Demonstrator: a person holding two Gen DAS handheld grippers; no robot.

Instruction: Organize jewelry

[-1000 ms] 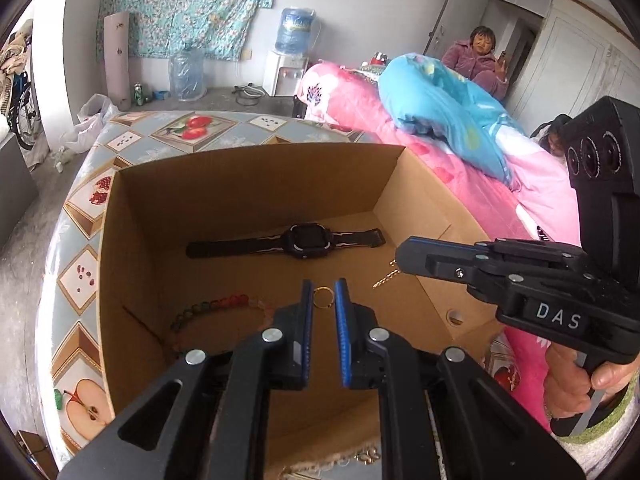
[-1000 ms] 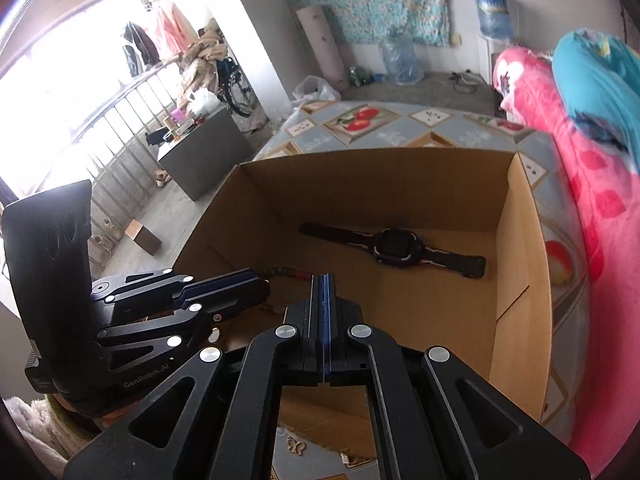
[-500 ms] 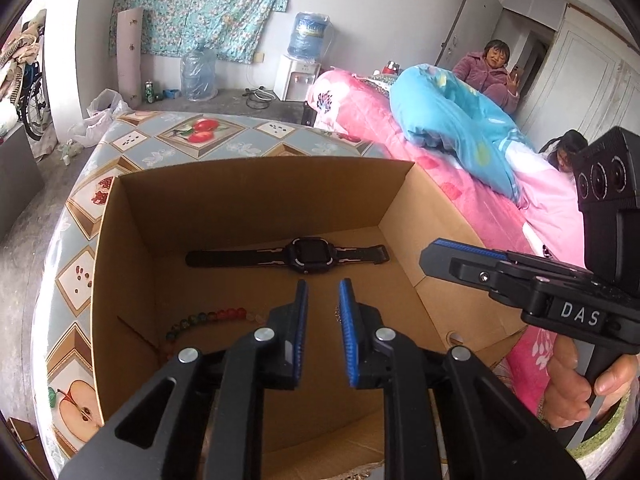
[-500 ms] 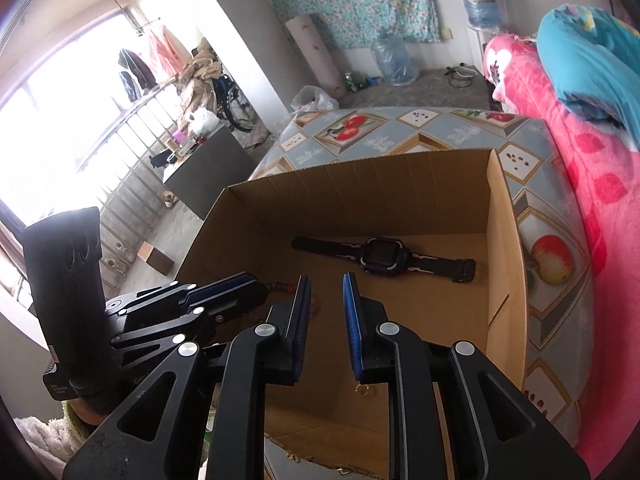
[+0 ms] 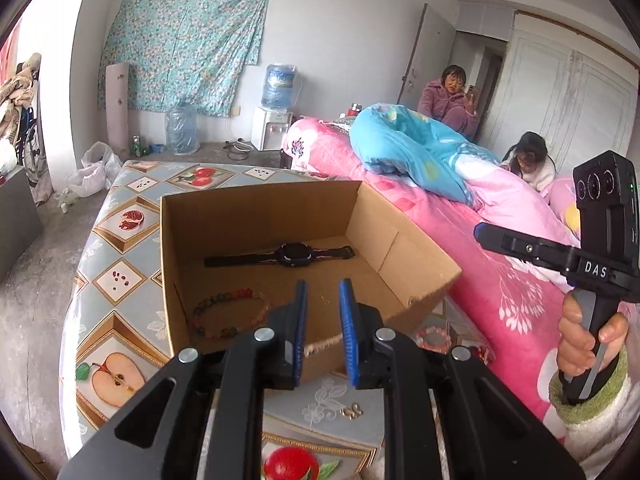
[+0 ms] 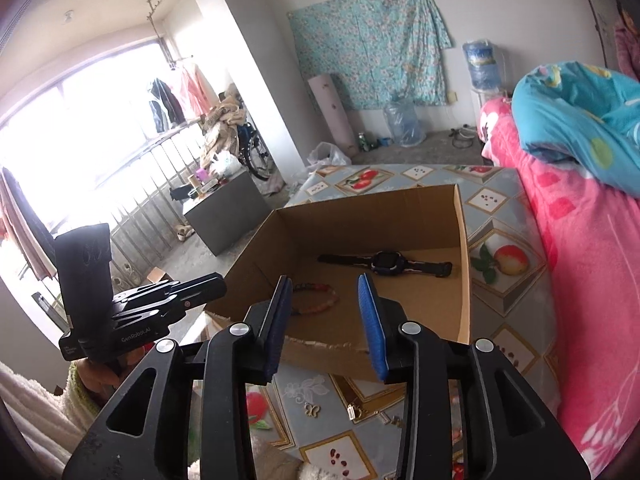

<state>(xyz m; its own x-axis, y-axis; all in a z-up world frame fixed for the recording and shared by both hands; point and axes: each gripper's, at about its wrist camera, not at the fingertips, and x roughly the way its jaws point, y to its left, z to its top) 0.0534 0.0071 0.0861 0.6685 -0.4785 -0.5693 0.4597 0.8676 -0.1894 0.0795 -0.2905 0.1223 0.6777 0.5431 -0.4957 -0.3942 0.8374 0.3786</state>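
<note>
Nearest, small gold trinkets (image 6: 352, 411) lie on the tabletop (image 5: 120, 276), partly hidden by claw frames and too small to identify. The left claw (image 5: 323, 334) hovers at the box's (image 5: 256, 216) near wall, tilted down, jaws narrowly apart with nothing between them. The right claw (image 6: 325, 322) hovers likewise, its jaws opening, empty. Only the left view shows a coral bracelet (image 5: 434, 338) outside the box by the bed (image 5: 500, 280), and the right hand (image 5: 588, 340) on its grip. Inside the box, a bead bracelet (image 5: 228, 314) lies near the front, half-hidden in the right view; a watch (image 5: 294, 255) lies farther back.
</note>
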